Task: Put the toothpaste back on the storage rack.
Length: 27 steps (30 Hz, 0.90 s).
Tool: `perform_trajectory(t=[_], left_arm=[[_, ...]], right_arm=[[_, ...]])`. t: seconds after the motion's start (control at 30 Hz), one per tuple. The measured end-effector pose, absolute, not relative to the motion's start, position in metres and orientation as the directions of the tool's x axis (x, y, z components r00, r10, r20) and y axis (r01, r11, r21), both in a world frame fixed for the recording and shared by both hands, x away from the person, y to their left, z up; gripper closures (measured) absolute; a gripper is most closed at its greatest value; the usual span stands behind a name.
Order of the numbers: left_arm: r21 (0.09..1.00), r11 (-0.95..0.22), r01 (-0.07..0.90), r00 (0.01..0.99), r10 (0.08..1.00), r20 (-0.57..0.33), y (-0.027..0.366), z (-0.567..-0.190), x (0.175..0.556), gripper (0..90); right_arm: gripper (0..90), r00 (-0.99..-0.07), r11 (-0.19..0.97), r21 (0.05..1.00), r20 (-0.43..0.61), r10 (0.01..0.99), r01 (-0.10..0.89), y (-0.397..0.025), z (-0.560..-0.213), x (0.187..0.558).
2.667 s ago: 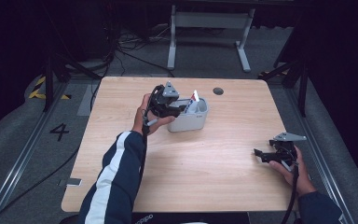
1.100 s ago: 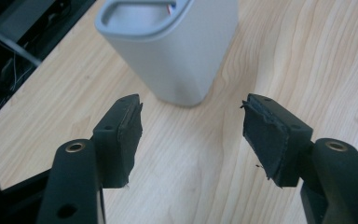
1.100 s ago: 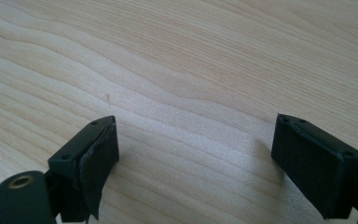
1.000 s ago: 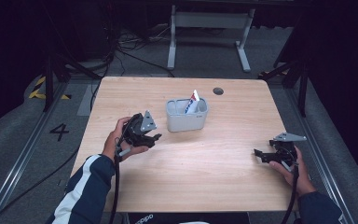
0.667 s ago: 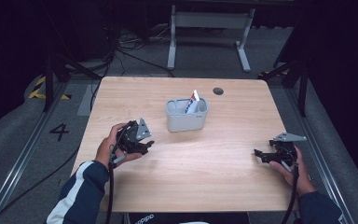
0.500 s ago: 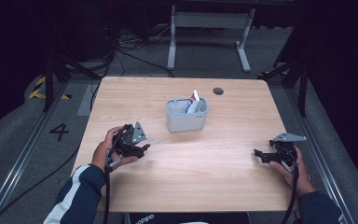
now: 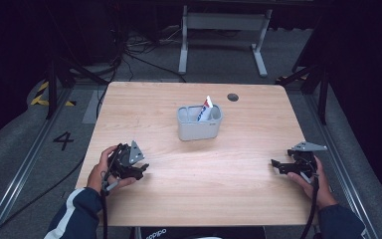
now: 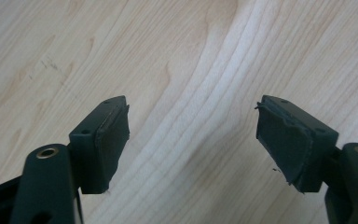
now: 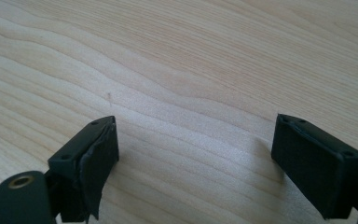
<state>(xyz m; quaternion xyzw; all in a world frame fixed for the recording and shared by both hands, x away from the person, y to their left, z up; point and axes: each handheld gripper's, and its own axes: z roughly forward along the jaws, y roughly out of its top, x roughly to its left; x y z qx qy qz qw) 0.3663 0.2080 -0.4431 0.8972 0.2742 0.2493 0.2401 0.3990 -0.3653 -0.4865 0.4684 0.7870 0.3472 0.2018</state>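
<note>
1. Grey bin (image 7: 199, 122) stands on the wooden table (image 7: 238, 199), a little back of the table's middle. One red-white-blue packet (image 7: 205, 109) sticks up out of it, leaning on the bin's right-hand wall.
2. Progress, my read: the packet is in the bin, so the placing looks finished. Nothing loose lies on the wood around the bin, so I see nothing left to load.
3. Left gripper (image 7: 140, 168) sits near the table's front-left corner, well apart from the bin and in front of it. In the left gripper view its jaws stand wide apart with bare wood grain between them; it holds nothing.
4. Right gripper (image 7: 276, 165) sits by the right edge, well apart from the bin, to its front-right. In the right gripper view its jaws are also spread wide over bare wood, empty.
5. Both hands rest low on the table with the grippers parked; to me that reads as end of cycle rather than mid-step.
6. Counts: 1 bin, 1 packet in view inside it (more lower down: cannot tell), 2 grippers, 1 table, 1 dark round hole (image 7: 233, 97) in the top, just behind and to the right of the bin.
</note>
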Motion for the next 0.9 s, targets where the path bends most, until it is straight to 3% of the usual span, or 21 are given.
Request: perform_trajectory(t=[0.63,0.9], left_arm=[[0.642,-0.603,0.474,0.685,0.71,0.161,0.254,-0.462,0.342,17.5],[0.651,-0.471,0.596,0.618,0.786,0.002,0.279,-0.477,0.345,15.9]], right_arm=[[15.3,-0.478,0.318,0.735,0.008,0.879,0.598,-0.365,-0.487,0.398],[15.3,-0.481,0.323,0.735,0.006,0.877,0.597,-0.365,-0.487,0.398]])
